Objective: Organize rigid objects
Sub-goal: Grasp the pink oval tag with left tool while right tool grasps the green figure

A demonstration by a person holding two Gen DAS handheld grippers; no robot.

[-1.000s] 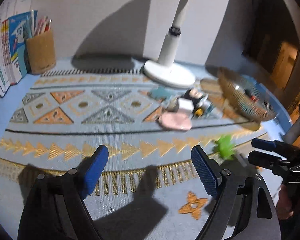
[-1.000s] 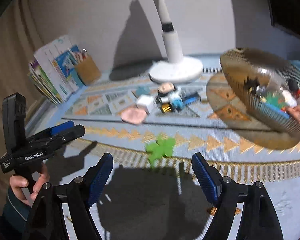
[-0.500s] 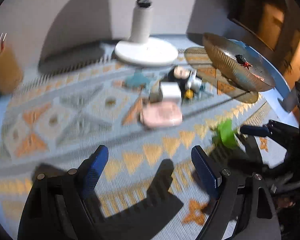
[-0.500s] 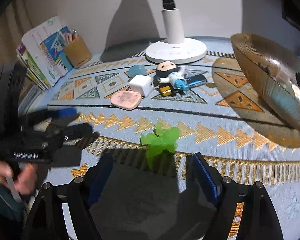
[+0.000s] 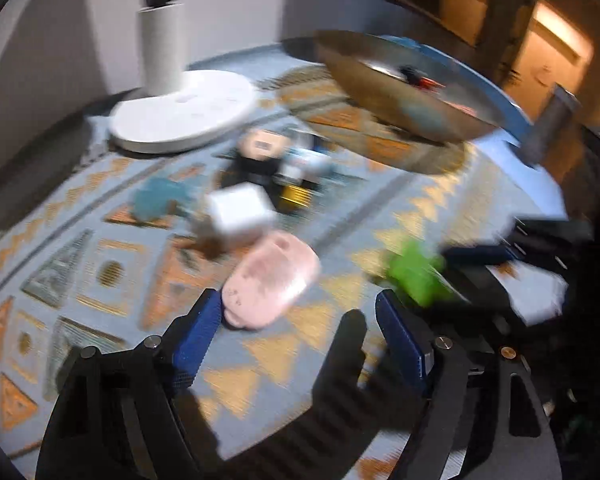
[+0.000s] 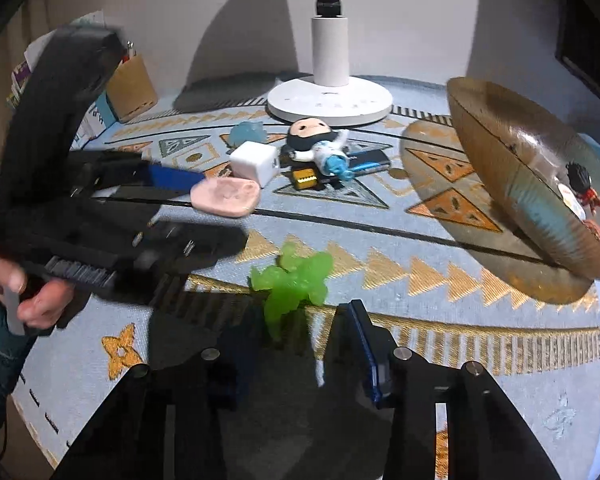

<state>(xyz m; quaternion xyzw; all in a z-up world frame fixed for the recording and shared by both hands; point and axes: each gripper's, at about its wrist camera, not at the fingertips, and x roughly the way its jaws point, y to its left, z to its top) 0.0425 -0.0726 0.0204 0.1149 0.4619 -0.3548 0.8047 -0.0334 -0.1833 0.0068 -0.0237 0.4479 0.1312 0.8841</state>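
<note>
A green plastic toy [image 6: 296,280] lies on the patterned mat, its lower end between my right gripper's [image 6: 296,352] narrowed jaws; whether they touch it I cannot tell. It also shows in the left wrist view [image 5: 416,272]. My left gripper [image 5: 300,320] is open and empty, hovering just before a pink flat piece [image 5: 272,276], also seen in the right wrist view [image 6: 226,198]. Behind lie a white cube [image 6: 256,162], a blue toy [image 6: 247,133], a small figure [image 6: 316,140] and a gold piece [image 6: 305,178]. An amber glass bowl [image 6: 532,184] at the right holds several toys.
A white lamp base [image 6: 330,100] stands at the back centre. A cork pen holder [image 6: 132,84] and books stand at the back left. The mat's front edge and the round table's rim lie close below the right gripper.
My left gripper has swung right and forward, up to the pink piece. My right gripper has moved in on the green toy and its jaws have narrowed around the toy's lower end.
</note>
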